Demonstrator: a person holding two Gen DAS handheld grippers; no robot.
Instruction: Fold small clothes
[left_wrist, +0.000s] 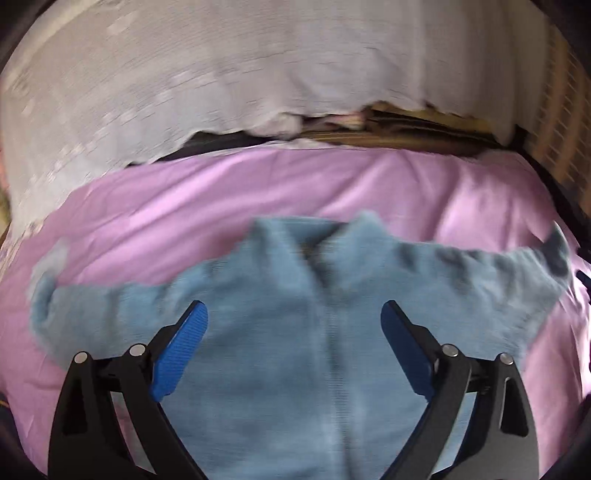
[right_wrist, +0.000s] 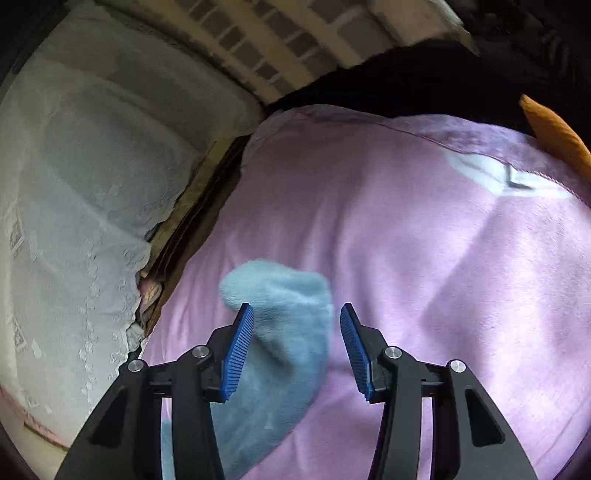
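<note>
A small light-blue fleece jacket (left_wrist: 295, 332) lies spread flat on a pink blanket (left_wrist: 184, 206), collar away from me, sleeves out to both sides. My left gripper (left_wrist: 294, 314) is open wide above the jacket's chest and holds nothing. In the right wrist view one sleeve of the jacket (right_wrist: 284, 332) runs up between the fingers of my right gripper (right_wrist: 297, 321), which is open; the sleeve's cuff end lies just beyond the fingertips. The blue pads (right_wrist: 240, 350) do not press the cloth.
A white lace cloth (left_wrist: 221, 74) covers the back of the seat behind the blanket, with a dark gap and brown wood (left_wrist: 388, 129) below it. An orange cushion (right_wrist: 554, 133) sits at the far right edge. The pink blanket (right_wrist: 424, 240) stretches right of the sleeve.
</note>
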